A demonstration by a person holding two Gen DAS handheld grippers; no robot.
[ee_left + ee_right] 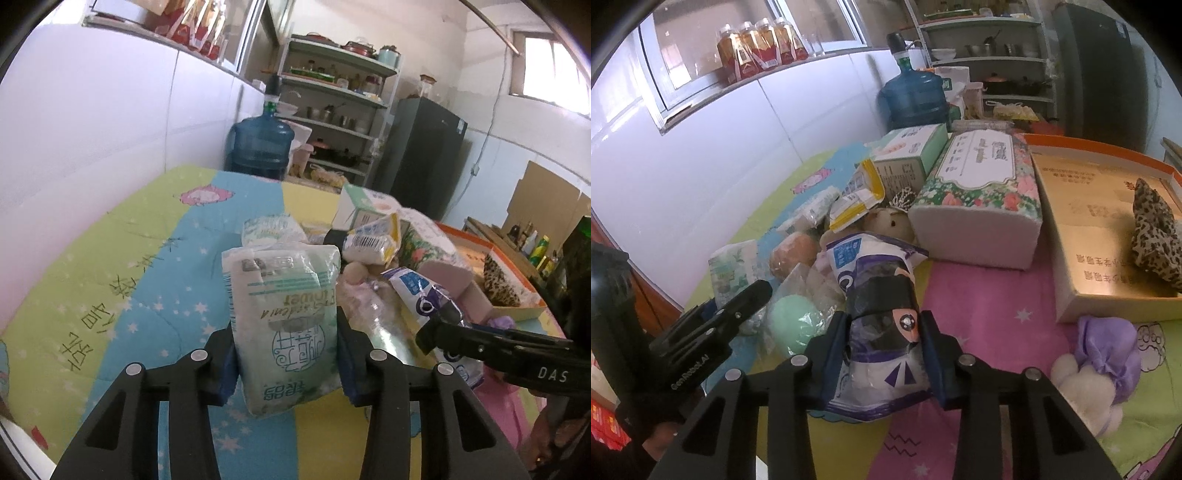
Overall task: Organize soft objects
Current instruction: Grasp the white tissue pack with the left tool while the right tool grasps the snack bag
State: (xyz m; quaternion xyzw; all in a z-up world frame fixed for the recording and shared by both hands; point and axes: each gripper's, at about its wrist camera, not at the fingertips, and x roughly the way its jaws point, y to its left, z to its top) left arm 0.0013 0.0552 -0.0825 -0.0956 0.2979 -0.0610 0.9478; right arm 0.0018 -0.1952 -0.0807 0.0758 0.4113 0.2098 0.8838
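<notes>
Left gripper (284, 363) fingers pinch a tissue pack (282, 325) above the counter (110, 295); right gripper (882, 358), marked "DAS", pinches a purple-printed pouch (882, 295). Only the right view shows the leopard-print cloth (1156, 236) in the box (1100, 295)

A blue water jug (260, 147) stands beside metal shelves (340, 110) and a dark fridge (424, 155).
</notes>
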